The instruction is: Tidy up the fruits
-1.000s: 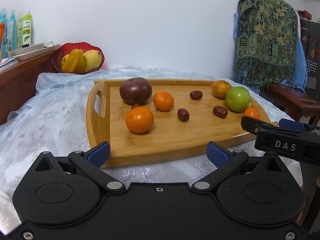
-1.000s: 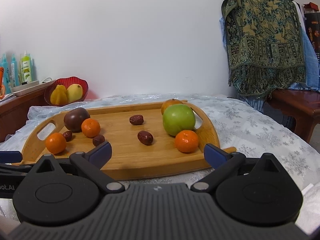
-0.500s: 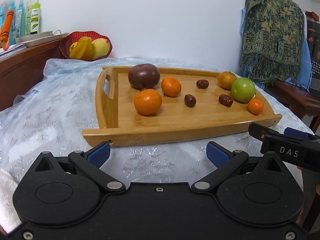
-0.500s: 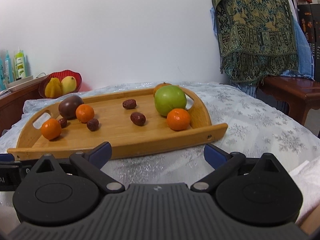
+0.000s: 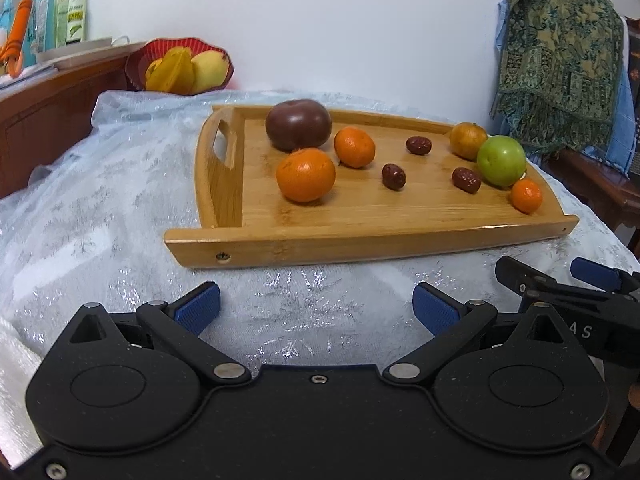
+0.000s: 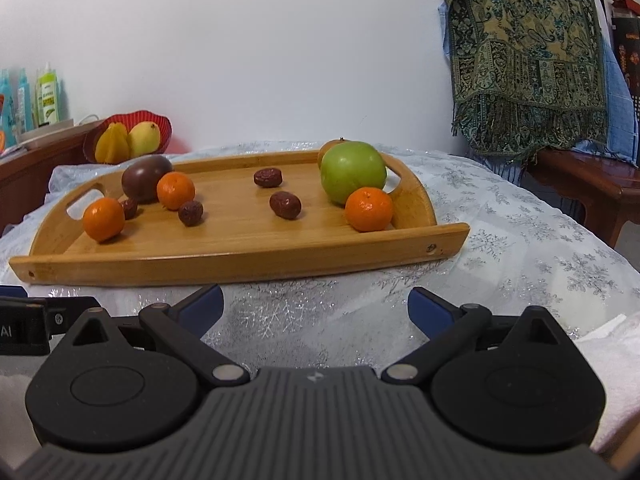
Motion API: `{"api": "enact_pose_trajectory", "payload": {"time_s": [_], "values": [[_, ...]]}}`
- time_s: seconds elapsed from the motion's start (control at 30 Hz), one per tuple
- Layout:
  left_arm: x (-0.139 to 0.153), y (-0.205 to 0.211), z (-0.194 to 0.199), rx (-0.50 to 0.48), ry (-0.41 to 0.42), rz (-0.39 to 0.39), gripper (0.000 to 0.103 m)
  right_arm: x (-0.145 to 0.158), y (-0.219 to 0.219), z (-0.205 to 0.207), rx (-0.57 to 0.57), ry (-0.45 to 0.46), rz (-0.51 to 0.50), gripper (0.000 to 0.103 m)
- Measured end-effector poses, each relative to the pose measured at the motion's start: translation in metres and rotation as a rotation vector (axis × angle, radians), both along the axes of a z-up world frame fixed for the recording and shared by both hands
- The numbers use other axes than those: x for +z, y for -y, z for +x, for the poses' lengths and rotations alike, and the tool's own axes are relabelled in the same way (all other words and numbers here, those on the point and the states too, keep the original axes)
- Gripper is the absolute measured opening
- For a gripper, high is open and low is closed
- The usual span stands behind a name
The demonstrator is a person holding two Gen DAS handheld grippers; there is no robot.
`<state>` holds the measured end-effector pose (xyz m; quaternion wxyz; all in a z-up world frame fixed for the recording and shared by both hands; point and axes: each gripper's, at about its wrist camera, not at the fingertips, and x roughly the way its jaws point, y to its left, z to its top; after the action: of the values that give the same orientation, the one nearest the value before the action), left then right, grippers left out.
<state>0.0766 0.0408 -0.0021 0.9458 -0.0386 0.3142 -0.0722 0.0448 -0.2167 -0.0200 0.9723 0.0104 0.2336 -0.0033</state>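
Fruit lies scattered on the bamboo tray (image 5: 360, 240): a purple fruit (image 5: 298, 124) and two oranges (image 5: 306, 175) by its handle end, a green fruit (image 6: 353, 171) with a small orange (image 6: 368, 209) at the far end, dates (image 6: 285, 205) between. Left gripper (image 5: 316, 306) and right gripper (image 6: 316, 306) hover short of the tray's near rim, both spread wide and empty. Whether this is sorted or loose, I can't say. For any pick, centre the pads on round fruit so it doesn't roll.

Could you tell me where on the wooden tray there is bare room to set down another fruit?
The front strip of the wooden tray, behind its near rail, is bare. So is the middle, between the dates. Crowded: around the dark fruit and the green apple.
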Motion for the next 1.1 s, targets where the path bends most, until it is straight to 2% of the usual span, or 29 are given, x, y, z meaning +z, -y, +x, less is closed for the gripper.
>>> {"api": "enact_pose_trajectory", "payload": {"time_s": [0.6,1.1], "values": [[-0.008,0.013,0.003,0.021,0.006,0.103,0.103,-0.006,-0.007,0.01,0.013,-0.068,-0.043,0.103],[-0.008,0.015,0.009,0.052,-0.016,0.099,0.103,-0.007,-0.008,0.01,0.013,-0.07,-0.046,0.103]]}}
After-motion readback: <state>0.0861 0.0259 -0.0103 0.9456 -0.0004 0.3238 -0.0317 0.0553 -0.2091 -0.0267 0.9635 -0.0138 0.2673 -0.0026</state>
